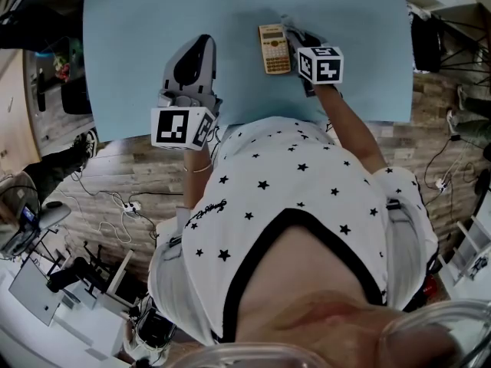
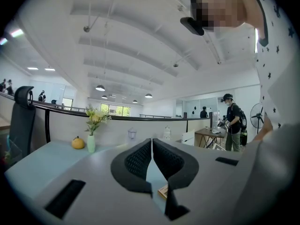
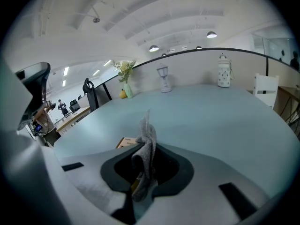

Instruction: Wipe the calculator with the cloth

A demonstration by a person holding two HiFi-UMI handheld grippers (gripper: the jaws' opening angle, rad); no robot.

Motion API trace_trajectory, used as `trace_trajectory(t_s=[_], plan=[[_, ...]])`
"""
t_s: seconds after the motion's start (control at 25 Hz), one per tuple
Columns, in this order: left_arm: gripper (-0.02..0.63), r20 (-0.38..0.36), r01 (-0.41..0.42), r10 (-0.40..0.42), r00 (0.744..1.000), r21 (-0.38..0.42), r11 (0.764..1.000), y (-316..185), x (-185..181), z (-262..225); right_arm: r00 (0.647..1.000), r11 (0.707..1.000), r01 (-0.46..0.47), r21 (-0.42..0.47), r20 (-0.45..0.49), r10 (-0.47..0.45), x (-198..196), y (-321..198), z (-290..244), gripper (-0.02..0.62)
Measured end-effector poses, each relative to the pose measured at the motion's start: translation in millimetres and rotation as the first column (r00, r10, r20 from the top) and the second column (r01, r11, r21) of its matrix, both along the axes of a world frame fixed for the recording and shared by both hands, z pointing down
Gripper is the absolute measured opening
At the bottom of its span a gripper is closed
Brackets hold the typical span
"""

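A tan calculator (image 1: 274, 49) lies on the light blue table (image 1: 138, 21), towards its near edge. Just to its right is my right gripper (image 1: 295, 33), shut on a grey cloth (image 3: 146, 153) that stands up between the jaws; a corner of the calculator (image 3: 127, 142) shows just left of them. My left gripper (image 1: 193, 52) rests over the table to the calculator's left, its black pads (image 2: 139, 158) pressed together with nothing between them. An edge of the calculator (image 2: 162, 191) peeks out below the left jaws.
At the table's far side stand a vase of flowers (image 3: 124, 80), a small orange gourd (image 2: 78, 143), a little lantern (image 3: 162, 78) and a white jar (image 3: 224, 73). An office chair (image 2: 21, 118) stands at the table's left. A person (image 2: 232, 121) stands at a desk in the background.
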State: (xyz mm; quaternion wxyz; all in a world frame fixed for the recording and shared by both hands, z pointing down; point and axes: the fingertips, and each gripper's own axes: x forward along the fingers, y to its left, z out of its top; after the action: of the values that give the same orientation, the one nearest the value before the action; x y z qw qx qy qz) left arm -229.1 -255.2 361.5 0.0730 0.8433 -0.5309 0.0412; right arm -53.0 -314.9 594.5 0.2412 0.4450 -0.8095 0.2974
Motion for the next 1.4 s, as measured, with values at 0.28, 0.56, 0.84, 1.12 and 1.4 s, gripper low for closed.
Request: trace_trajectory(t_s=[0.28, 0.56, 0.84, 1.12, 1.4], plan=[[0.035, -0.004, -0.001, 0.001, 1.0, 0.006, 1.0, -0.2, 0.2, 0.7, 0.993, 0.994, 0.098, 0.051, 0.054, -0.1, -38.6, 10.7, -26.1, 0.044], [0.035, -0.004, 0.012, -0.012, 1.0, 0.004, 1.0, 5.2, -0.8, -0.7, 0.967, 0.967, 0.251, 0.034, 0.024, -0.252, -78.1, 46.3, -16.8, 0.044], [0.035, -0.001, 0.025, -0.025, 1.0, 0.002, 1.0, 9.6, -5.5, -0.3, 0.963, 0.963, 0.271, 0.016, 0.008, -0.271, -83.3, 53.6, -6.7, 0.044], [0.035, 0.001, 0.012, -0.012, 1.0, -0.002, 1.0, 6.4, -4.2, 0.8, 0.974, 0.974, 0.225, 0.012, 0.009, -0.225, -72.4, 46.4, -4.9, 0.044], [0.035, 0.004, -0.028, 0.028, 1.0, 0.003, 1.0, 1.0, 9.8, -1.1, 0.993, 0.993, 0.121, 0.003, 0.017, -0.121, -36.6, 35.9, -3.1, 0.044]])
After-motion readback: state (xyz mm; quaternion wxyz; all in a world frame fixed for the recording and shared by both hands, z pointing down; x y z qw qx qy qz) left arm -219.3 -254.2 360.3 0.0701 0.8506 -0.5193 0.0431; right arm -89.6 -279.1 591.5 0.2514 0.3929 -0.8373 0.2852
